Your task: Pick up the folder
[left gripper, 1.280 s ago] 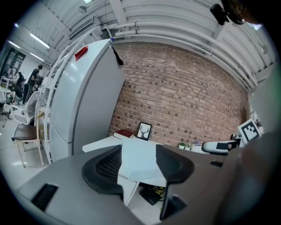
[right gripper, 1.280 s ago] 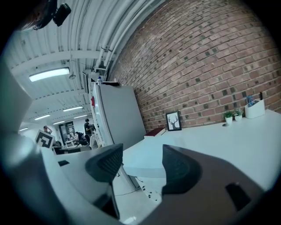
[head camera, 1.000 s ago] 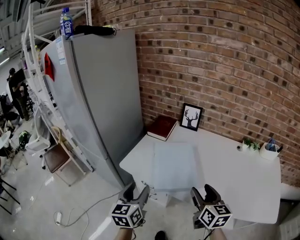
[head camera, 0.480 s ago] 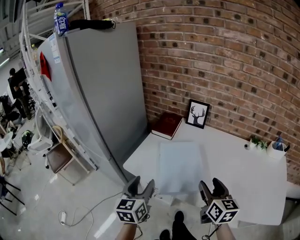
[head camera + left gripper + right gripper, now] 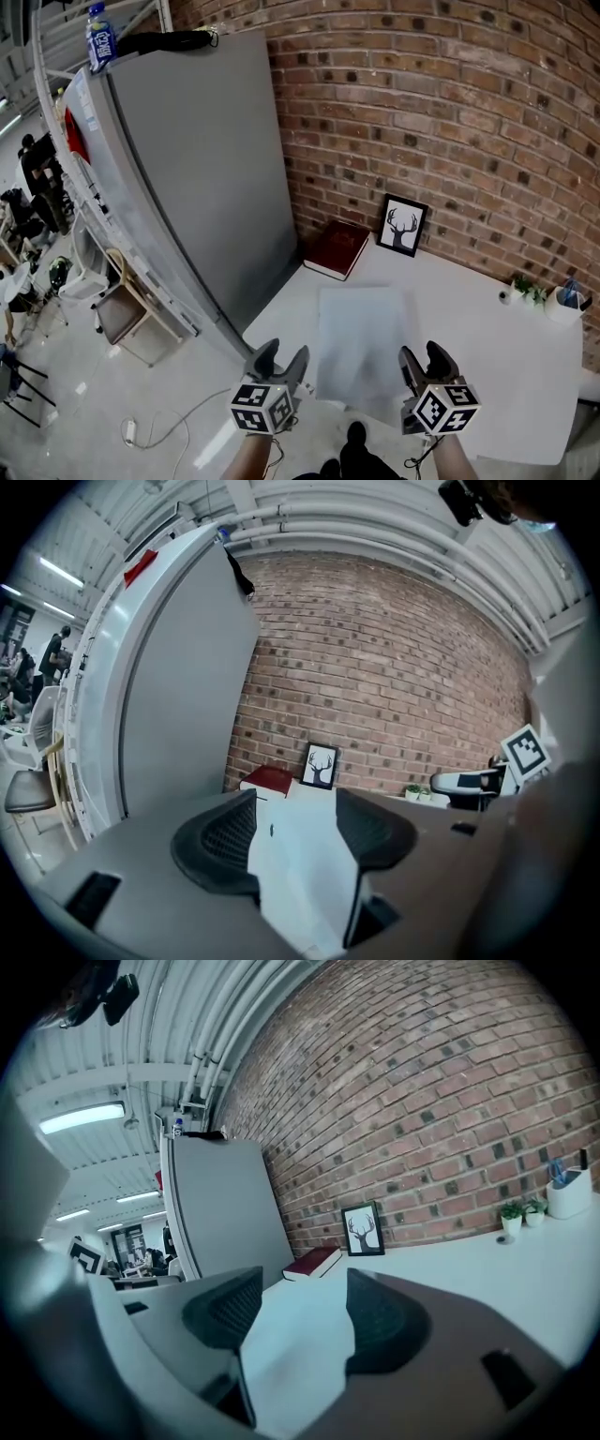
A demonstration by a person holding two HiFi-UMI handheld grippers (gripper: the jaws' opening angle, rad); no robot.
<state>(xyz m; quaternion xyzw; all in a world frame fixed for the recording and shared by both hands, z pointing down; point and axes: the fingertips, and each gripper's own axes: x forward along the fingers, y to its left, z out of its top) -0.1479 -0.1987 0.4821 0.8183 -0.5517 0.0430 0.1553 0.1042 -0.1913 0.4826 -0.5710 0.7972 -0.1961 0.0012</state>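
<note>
My left claw (image 5: 278,355) and right claw (image 5: 427,357) hover spread and empty at the near edge of the white worktop (image 5: 506,375). The pale folder (image 5: 364,339) lies flat just ahead, between them, a red book (image 5: 333,249) beyond it.

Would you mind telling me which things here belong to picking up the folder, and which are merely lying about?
For the job:
- folder
- left gripper, open
- right gripper, open

Lying about:
- red book
- deer picture
- small plant
- pen cup
- bottle
</note>
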